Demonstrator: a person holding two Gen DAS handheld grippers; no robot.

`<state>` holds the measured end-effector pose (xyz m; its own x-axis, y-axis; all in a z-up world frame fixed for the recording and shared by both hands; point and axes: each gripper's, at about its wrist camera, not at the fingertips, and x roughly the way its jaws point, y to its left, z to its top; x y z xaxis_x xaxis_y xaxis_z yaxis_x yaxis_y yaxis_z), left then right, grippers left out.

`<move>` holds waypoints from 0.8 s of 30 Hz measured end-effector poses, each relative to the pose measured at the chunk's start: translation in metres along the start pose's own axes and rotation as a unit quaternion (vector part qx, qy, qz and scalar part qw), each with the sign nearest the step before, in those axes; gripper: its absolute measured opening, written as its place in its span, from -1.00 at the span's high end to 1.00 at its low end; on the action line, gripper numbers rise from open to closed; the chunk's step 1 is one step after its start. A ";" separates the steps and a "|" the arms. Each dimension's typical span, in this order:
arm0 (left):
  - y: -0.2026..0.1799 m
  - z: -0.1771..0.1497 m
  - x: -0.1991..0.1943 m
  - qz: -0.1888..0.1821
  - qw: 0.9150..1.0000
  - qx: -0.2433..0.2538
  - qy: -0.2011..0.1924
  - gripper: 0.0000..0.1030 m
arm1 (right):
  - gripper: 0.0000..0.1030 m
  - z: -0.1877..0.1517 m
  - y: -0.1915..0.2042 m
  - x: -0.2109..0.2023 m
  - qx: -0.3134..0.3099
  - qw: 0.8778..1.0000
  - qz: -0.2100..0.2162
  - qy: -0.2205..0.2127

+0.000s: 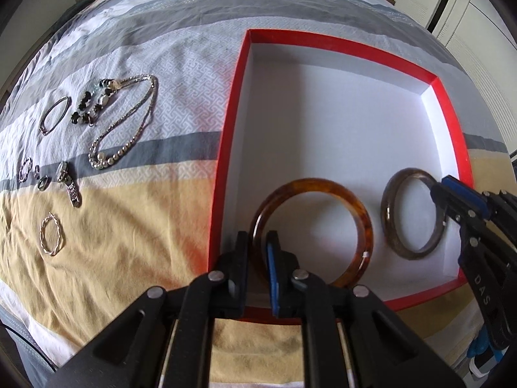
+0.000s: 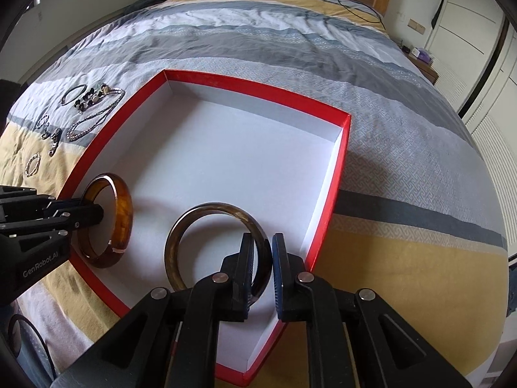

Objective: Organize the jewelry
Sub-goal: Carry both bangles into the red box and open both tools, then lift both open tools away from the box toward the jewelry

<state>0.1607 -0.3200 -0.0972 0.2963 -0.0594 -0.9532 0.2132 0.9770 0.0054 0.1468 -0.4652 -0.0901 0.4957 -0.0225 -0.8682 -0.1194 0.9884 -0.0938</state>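
Inside the red box (image 1: 452, 129), near its front edge: amber bangle (image 1: 355, 200) at left, grey-brown bangle (image 1: 387, 200) at right, both on the white floor, lying just beside each other without touching. Left gripper (image 1: 257, 245) straddling the amber rim, one finger inside the ring, one outside; whether pads press or merely bracket, cannot tell. Right gripper (image 2: 262, 249) likewise astride the grey-brown rim, a sliver of gap visible at the outer pad.

Handling, by judgement: rigid, glossy, rounded hoops, probably resin or stone; light to moderate weight, slippery, chip-prone if dropped. Grip across the band's thickness, squarely.

Beyond the box, on the soft striped bedspread (image 1: 129, 258): limp bead necklace (image 1: 129, 123), thin metal bracelet (image 1: 54, 114), twisted wire hoop (image 1: 51, 234).
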 end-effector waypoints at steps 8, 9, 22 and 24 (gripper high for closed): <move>0.001 0.009 0.004 0.011 1.000 0.014 0.007 0.77 | 0.40 -0.004 0.003 -0.032 -0.005 1.000 -0.008 -0.023; 0.001 0.010 0.003 0.009 1.000 0.014 0.008 0.77 | 0.34 -0.006 0.002 -0.040 -0.001 0.999 -0.016 -0.029; 0.005 -0.009 -0.077 -0.090 0.992 0.042 -0.079 0.43 | 0.07 -0.058 -0.032 -0.136 0.099 0.991 -0.043 -0.076; 0.008 -0.014 -0.100 -0.093 0.989 0.055 -0.099 0.43 | 0.07 -0.064 -0.029 -0.150 0.104 0.990 -0.044 -0.082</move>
<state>0.1195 -0.3031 -0.0067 0.4162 -0.2858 -0.8632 0.3781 0.9177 -0.1215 0.0214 -0.5005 0.0118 0.6312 -0.1021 -0.7689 0.1026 0.9936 -0.0478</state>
